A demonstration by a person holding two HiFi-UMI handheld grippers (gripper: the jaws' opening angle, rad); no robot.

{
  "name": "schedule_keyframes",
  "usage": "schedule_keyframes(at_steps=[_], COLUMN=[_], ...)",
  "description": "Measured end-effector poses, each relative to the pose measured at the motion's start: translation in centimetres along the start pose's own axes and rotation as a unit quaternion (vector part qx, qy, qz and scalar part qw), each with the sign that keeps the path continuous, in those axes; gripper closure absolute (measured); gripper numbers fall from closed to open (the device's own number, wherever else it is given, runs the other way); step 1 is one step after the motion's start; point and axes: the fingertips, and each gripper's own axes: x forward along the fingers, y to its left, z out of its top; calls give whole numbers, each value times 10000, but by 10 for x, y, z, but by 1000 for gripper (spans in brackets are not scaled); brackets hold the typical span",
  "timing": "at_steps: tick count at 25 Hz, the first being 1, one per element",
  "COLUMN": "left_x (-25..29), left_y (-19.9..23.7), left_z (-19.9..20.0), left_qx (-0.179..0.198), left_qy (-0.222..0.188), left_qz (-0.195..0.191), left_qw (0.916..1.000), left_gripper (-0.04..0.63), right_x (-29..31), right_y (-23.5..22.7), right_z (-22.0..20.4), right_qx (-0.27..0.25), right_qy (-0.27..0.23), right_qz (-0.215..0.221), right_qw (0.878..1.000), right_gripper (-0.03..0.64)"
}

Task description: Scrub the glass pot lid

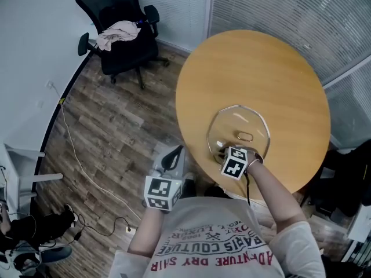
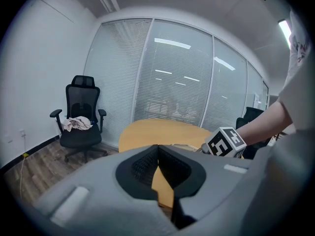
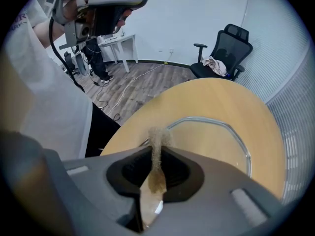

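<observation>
The glass pot lid [image 1: 235,120] lies flat on the round wooden table [image 1: 272,68], its handle [image 1: 245,136] near the middle. My right gripper [image 1: 221,155] sits at the lid's near left edge, shut on a thin tan scrub pad [image 3: 158,140] that sticks out past the jaws. In the right gripper view the lid [image 3: 211,141] spreads just ahead of the pad, and its metal rim [image 3: 235,132] curves to the right. My left gripper [image 1: 172,157] hangs off the table's near left side, above the floor. Its jaws [image 2: 157,150] meet with nothing between them.
A black office chair [image 1: 122,33] with a crumpled cloth [image 1: 119,32] on its seat stands far left by the blinds. A cable [image 1: 81,167] trails over the wood floor. A white side table [image 1: 17,172] and a person's shoes [image 1: 35,230] are at the left edge.
</observation>
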Motion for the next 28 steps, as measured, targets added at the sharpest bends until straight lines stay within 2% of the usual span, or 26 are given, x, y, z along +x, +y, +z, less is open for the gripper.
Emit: schedule_keyframes(at_steps=[4,12,15,21,28], left_x=[-5,5,13,28,47], left_y=[-11,-45,-55,-82,-93], left_z=[1,-6,-3,4,21], left_qx=[-21,16,28,149,292], left_qy=[-19,26,38,40,-42], left_qz=[212,201,148,-62,-137], left_qw=[9998,9998,9999,9999,9995], left_gripper=[588,588,588,588,588], right_x=[-7,-17,-23,-52,-105], right_y=[12,31,32,16,-59], right_z=[-12,-43,-51,-57,-72], right_qx=[-72,386,757,910,1238], right_qy=[-129,-312,-423,-781,-1190], right_qz=[183,538,564,100,-861], right_qw=[9997,9973,9946,9927,9814], right_gripper=[561,560,560,561,561])
